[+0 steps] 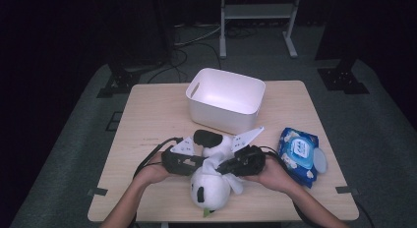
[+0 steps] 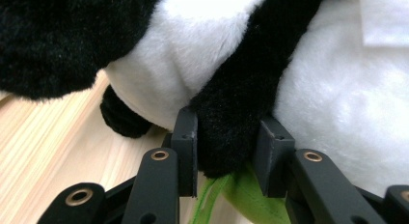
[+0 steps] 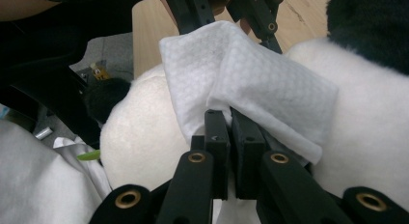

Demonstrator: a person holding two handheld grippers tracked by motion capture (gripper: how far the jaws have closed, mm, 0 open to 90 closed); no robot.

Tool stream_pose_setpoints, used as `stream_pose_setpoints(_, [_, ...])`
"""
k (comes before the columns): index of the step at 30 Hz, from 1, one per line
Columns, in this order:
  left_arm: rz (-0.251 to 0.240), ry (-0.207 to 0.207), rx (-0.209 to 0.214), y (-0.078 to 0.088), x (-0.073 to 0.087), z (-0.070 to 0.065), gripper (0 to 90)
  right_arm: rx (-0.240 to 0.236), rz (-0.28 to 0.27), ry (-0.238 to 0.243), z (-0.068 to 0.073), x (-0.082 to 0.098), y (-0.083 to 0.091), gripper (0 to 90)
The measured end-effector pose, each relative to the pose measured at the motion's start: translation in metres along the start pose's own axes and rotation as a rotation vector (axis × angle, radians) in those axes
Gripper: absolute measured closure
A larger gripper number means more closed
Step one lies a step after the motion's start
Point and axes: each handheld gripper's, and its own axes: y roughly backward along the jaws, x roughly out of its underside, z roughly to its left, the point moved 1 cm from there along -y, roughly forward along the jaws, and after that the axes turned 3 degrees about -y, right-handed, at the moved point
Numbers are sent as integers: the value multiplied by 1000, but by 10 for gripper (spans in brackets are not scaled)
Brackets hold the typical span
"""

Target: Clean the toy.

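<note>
Wooden table (image 1: 147,120): left tool (image 2: 226,151) clamps plush panda's (image 1: 211,186) black limb, right tool (image 3: 230,137) pinches white wipe (image 3: 251,79)

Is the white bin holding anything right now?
No, the white bin shows a bare inside; the panda lies on the table.

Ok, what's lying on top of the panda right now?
A white wipe is draped over the plush panda, pinched between the right gripper fingers. Whatever fur lies beneath the wipe is covered, so its condition can't be judged.

Panda (image 1: 210,188) before bin (image 1: 225,99), wipes pack (image 1: 299,154) right (on table (image 1: 147,120))
</note>
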Motion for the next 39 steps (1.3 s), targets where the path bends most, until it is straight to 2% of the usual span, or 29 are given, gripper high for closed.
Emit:
stream_pose_setpoints(7, [-1,-19,7,-8,-10,-2,655,14,0,-11,-4,8,10,862])
stream_pose_setpoints(12, [68,-75,-18,2,-22,-2,630,31,-13,-9,-2,12,17,862])
stream_pose_setpoints(16, [136,-128,-40,12,-29,-5,601,34,-16,-4,-1,11,14,862])
stream_pose_setpoints(19, [132,-131,-43,23,-31,-4,589,32,-20,-3,-1,9,11,862])
stream_pose_setpoints(22, [94,-113,-47,39,-33,-4,585,26,-21,-6,-2,8,8,862])
stream_pose_setpoints(23, [78,-108,-41,43,-34,-4,576,24,-21,-7,-2,7,7,862])
stream_pose_setpoints(28, [64,-147,7,56,-41,-17,564,19,-18,-3,-1,0,0,862])
stream_pose_setpoints(30, [78,-164,42,57,-44,-23,550,19,-16,7,0,-5,-4,862])
stream_pose_setpoints(33, [108,-175,54,53,-43,-26,545,24,-11,17,2,-9,-7,862])
stream_pose_setpoints(39, [116,-125,60,49,-28,-23,522,28,-19,23,4,-10,-3,862])
